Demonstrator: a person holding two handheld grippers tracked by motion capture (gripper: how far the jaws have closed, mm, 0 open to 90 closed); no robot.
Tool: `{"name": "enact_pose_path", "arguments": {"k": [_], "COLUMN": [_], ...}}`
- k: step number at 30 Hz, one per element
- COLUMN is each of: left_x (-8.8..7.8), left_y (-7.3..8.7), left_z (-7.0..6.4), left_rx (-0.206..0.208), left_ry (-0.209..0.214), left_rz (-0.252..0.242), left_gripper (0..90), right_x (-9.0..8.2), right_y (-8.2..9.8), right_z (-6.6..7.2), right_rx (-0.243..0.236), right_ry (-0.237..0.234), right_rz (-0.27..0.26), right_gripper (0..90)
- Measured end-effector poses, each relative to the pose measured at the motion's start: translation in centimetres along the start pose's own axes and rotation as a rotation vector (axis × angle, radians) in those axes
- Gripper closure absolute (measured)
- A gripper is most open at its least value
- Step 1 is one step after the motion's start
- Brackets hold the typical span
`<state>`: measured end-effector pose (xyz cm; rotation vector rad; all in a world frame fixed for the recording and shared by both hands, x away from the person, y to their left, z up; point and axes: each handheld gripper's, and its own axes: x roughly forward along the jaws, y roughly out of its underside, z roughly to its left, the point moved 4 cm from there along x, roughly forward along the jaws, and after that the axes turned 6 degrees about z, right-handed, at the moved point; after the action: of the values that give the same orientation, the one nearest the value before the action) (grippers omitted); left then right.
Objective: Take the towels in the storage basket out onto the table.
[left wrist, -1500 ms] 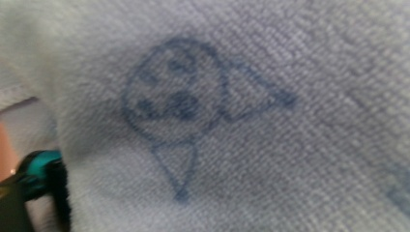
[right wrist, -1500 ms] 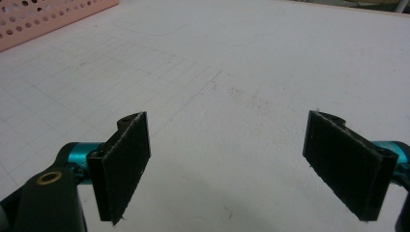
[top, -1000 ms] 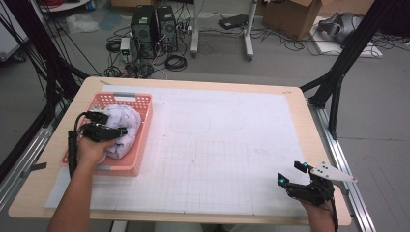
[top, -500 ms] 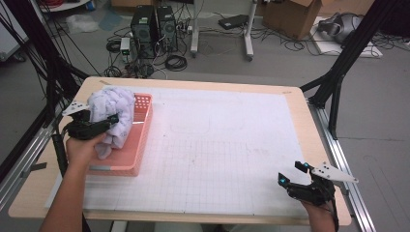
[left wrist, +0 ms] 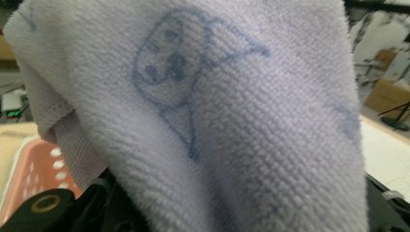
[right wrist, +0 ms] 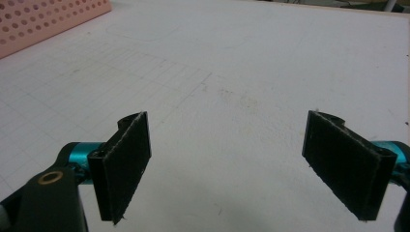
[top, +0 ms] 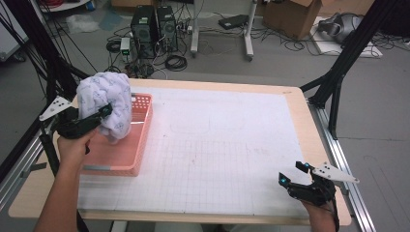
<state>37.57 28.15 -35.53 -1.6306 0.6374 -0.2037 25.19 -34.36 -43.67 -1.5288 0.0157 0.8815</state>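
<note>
Left gripper [top: 99,116]: jaws clamped on a bunched white towel [top: 107,104], holding it in the air.
Towel: pale fleece with blue line drawings; it hangs over the far end of the pink basket [top: 126,155], its lower fold dipping just inside the rim. In the left gripper view the towel [left wrist: 227,121] drapes right across the jaws.
Right gripper [top: 296,175]: jaws spread wide with nothing between them, low over the white gridded mat [top: 217,150] near the table's front right corner.
Basket: at the left edge of the mat, well apart from the right gripper.

Left tongs [top: 104,112] raised and clamped (forearm angled up); right tongs [top: 292,173] agape.
</note>
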Motion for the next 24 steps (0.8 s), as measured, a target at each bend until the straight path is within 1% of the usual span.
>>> {"name": "enact_pose_path", "arguments": {"k": [4, 7, 8, 9, 12, 13, 15, 16, 19, 24], "left_x": [-0.4, -0.6, -0.9, -0.9, -1.2, -1.3, -1.4, -1.5, -1.6, -1.2], "left_y": [-0.6, -1.2, -1.7, -1.7, -2.4, -2.6, -3.1, -3.3, -4.1, -5.1], "left_z": [-0.4, -0.8, -1.1, -1.1, -1.7, -1.9, -2.4, -2.6, -3.5, -5.2], "left_rx": [0.002, 0.007, 0.010, 0.010, 0.020, 0.030, 0.034, 0.040, 0.046, 0.064], "left_ry": [0.048, 0.084, 0.110, 0.110, 0.165, 0.181, 0.213, 0.226, 0.267, 0.328], "left_rz": [-0.057, -0.088, -0.107, -0.107, -0.132, -0.137, -0.154, -0.162, -0.186, -0.198], "left_gripper": [57.4, 57.4, 57.4, 57.4, 57.4, 57.4, 57.4, 57.4, 57.4, 57.3], "right_x": [0.0, 0.0, 0.0, 0.0, 0.0, 0.0, 0.0, 0.0, 0.1, 0.1], "right_y": [0.0, 0.0, 0.0, 0.0, 0.0, 0.0, 0.0, 0.0, 0.0, -0.1], "right_z": [0.1, 0.1, 0.1, 0.1, 0.1, 0.1, 0.2, 0.2, 0.3, 0.3], "right_rx": [-0.005, -0.005, -0.003, -0.003, -0.006, -0.007, -0.005, -0.012, -0.014, -0.017], "right_ry": [-0.003, -0.003, -0.003, -0.003, -0.004, -0.004, -0.007, -0.006, -0.007, -0.009], "right_rz": [0.000, 0.000, -0.001, -0.001, 0.000, 0.000, 0.002, 0.002, 0.001, 0.000], "right_gripper": [16.3, 16.3, 16.3, 16.3, 16.3, 16.3, 16.4, 16.3, 16.3, 16.3]}}
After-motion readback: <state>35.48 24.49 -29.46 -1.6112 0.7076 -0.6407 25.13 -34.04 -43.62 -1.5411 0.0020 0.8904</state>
